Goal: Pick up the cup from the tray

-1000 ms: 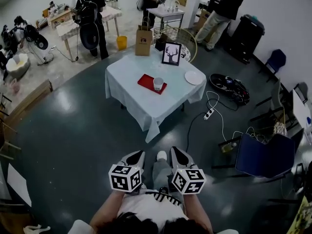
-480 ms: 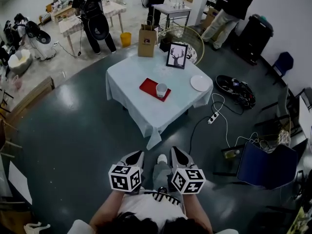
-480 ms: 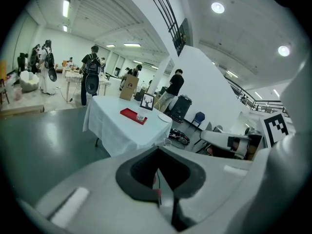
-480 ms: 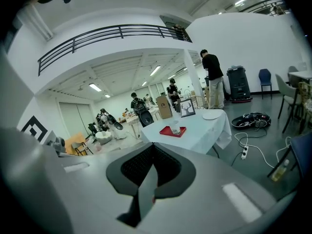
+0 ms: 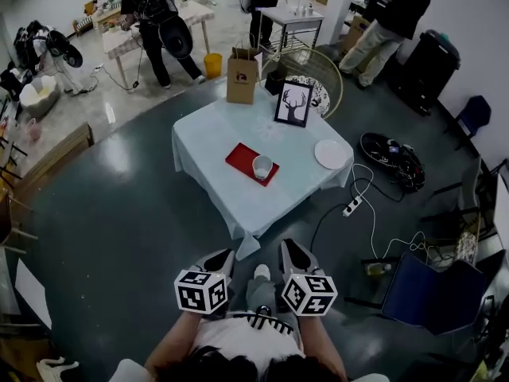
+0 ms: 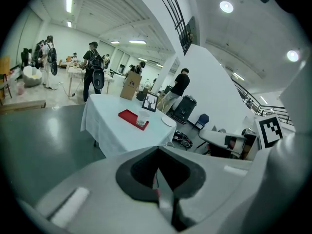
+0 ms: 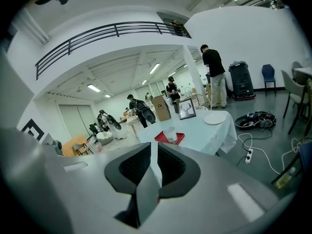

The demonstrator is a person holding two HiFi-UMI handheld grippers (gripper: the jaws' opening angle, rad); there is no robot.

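Observation:
A white cup [image 5: 262, 166] stands on the near end of a red tray [image 5: 242, 157], which lies on a table with a white cloth [image 5: 238, 197]. Both grippers are held low and close to the person's body, well short of the table. The left gripper [image 5: 219, 259] and the right gripper [image 5: 291, 255] point toward the table, each shut with nothing held. From the left gripper view, the cup [image 6: 143, 119] and tray [image 6: 129, 115] are far beyond the jaws. In the right gripper view the cup [image 7: 170, 134] also stands far ahead.
A framed deer picture [image 5: 293, 104] and a white plate [image 5: 331, 153] share the table. A paper bag [image 5: 242, 76] and a wire chair [image 5: 314, 70] stand behind it. A power strip with cables [image 5: 353, 206] and a blue chair [image 5: 429, 297] are on the right. Several people stand at the back.
The table, tray and cup have come nearer and lower in the head view as the person walks toward them. Both grippers stay shut in the same place by the body.

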